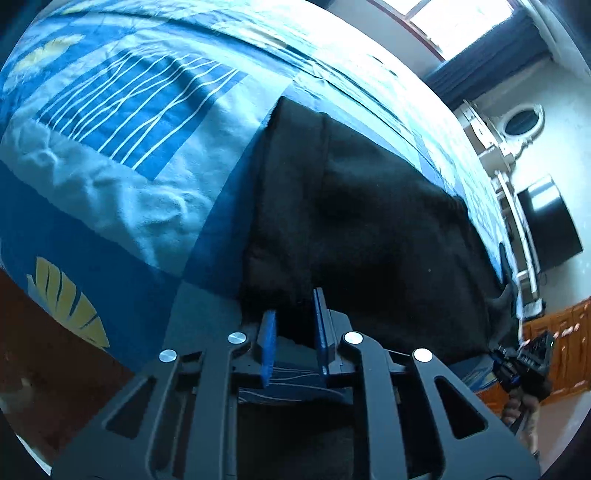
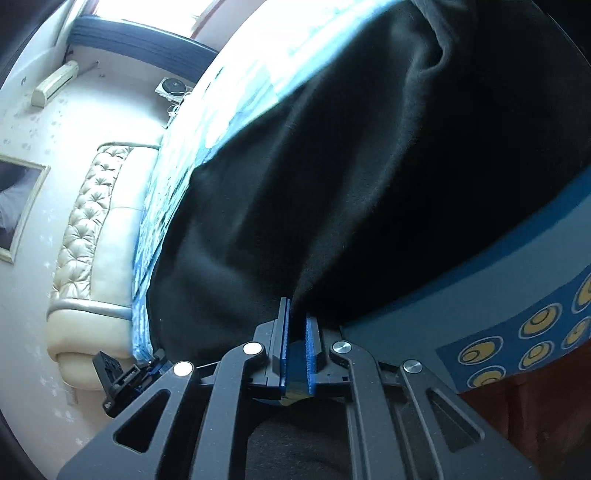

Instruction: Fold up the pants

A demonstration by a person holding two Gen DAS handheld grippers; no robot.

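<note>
Black pants (image 1: 369,221) lie spread on a blue patterned bedspread (image 1: 129,147). My left gripper (image 1: 293,317) is at the near edge of the pants, its blue pads a palm's width apart with black cloth between them. My right gripper (image 2: 297,317) is at another edge of the same pants (image 2: 369,166), its pads close together and pinching a ridge of the black cloth. The right gripper also shows at the right edge of the left wrist view (image 1: 524,365). The left gripper shows at the lower left of the right wrist view (image 2: 129,376).
The bed (image 2: 554,295) fills both views, with a cream tufted headboard (image 2: 92,221) on the left in the right wrist view. A window (image 1: 454,22) and a dark screen (image 1: 550,221) are on the far wall. Brown wooden floor (image 1: 44,350) lies beside the bed.
</note>
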